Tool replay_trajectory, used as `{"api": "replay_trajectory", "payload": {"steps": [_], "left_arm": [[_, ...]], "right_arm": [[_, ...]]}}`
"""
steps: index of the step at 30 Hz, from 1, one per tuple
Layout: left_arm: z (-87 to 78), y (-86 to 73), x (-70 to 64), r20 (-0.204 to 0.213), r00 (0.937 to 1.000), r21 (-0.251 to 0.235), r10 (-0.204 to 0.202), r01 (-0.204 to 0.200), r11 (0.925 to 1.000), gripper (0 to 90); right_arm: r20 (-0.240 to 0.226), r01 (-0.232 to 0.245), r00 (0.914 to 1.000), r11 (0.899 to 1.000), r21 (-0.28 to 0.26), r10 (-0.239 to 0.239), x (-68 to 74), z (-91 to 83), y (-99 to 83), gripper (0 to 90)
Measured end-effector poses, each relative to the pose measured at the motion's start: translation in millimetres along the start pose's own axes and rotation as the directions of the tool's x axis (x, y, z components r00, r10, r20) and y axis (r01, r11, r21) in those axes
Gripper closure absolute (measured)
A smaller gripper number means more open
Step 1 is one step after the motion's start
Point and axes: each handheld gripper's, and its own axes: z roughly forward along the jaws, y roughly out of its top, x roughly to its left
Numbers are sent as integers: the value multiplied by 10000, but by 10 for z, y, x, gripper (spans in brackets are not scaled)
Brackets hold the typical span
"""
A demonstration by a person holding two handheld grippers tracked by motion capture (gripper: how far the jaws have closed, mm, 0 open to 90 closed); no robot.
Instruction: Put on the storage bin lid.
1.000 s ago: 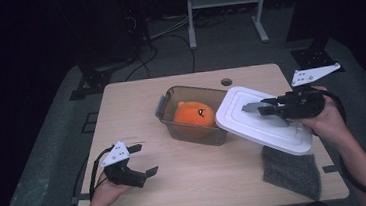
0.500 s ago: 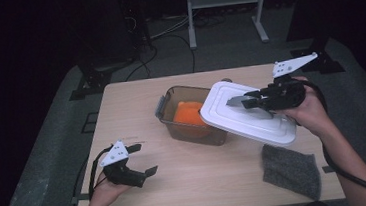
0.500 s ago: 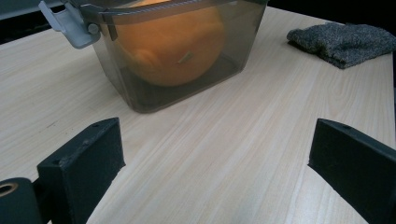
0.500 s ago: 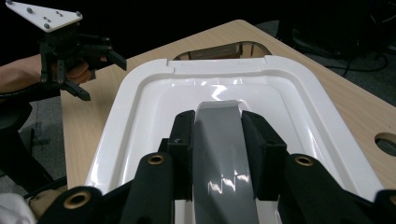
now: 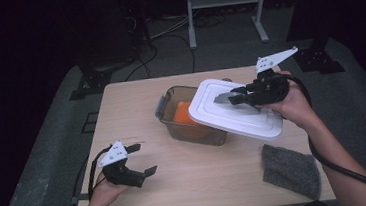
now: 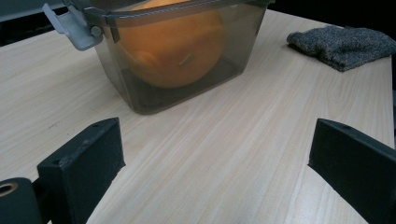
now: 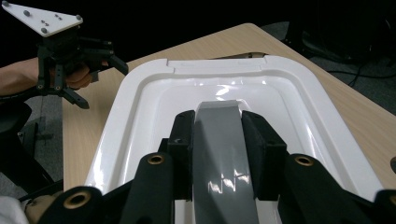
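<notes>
A clear brown container (image 5: 173, 126) with an orange fruit (image 5: 183, 114) inside stands mid-table. My right gripper (image 5: 231, 97) is shut on the grey handle (image 7: 223, 140) of a white lid (image 5: 237, 116). It holds the lid tilted above the container's right half. In the right gripper view both jaws press that handle, and the lid (image 7: 289, 107) spreads out beyond it. Near the front left edge my left gripper (image 5: 140, 160) rests open on the table with nothing between its fingers. The left gripper view faces the container (image 6: 140, 88) and the fruit (image 6: 173, 46).
A folded grey cloth (image 5: 290, 170) lies at the front right of the wooden table (image 5: 203, 181). A grey latch (image 6: 70, 25) sticks out from the container's near end. Dark floor, cables and a white stand lie beyond the far edge.
My right gripper has carried the white lid leftward, from beside the container to above its right half. The left gripper has stayed in place.
</notes>
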Motion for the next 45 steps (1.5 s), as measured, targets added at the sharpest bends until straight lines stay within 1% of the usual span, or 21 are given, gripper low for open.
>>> {"api": "replay_trajectory", "payload": {"steps": [8, 14, 25, 27, 29, 30, 35, 38, 44, 45], "left_arm": [[-3, -2, 0, 3, 10000, 0, -5, 5, 10000, 25], [-17, 0, 5, -21, 10000, -31, 7, -7, 10000, 25], [-22, -6, 10, -5, 10000, -44, -22, 22, 10000, 25], [-28, -4, 13, -9, 10000, -70, -10, 10, 10000, 25], [-30, -4, 14, -13, 10000, -67, -15, 15, 10000, 25], [-29, -3, 12, -6, 10000, -79, -33, 33, 10000, 25], [-32, -3, 9, -1, 10000, -79, -36, 36, 10000, 25], [-41, 1, 10, -24, 10000, -105, -36, 36, 9999, 25], [-50, -2, 14, -20, 10000, -151, -81, 81, 9999, 25], [-53, -1, 16, -36, 10000, -151, -71, 70, 9999, 25]], "right_arm": [[-100, 52, 9999, 10000, -1, -52, -32, 113, 87, 653], [-148, 90, 9999, 9999, 106, -89, -77, 231, 154, 653], [-339, 22, 9994, 9999, 171, -17, -157, 413, 210, 653], [-373, 60, 9993, 9997, 246, -50, -179, 477, 231, 653], [-385, 66, 9992, 9997, 249, -56, -183, 490, 237, 653], [-481, 75, 9988, 9997, 224, -64, -192, 528, 253, 653], [-572, 106, 9983, 9995, 284, -90, -206, 609, 280, 653], [-621, 145, 9980, 9996, 254, -129, -216, 656, 300, 653], [-801, 76, 9968, 9999, 134, -65, -253, 783, 301, 653], [-801, 76, 9968, 9999, 134, -65, -253, 783, 301, 653]]}}
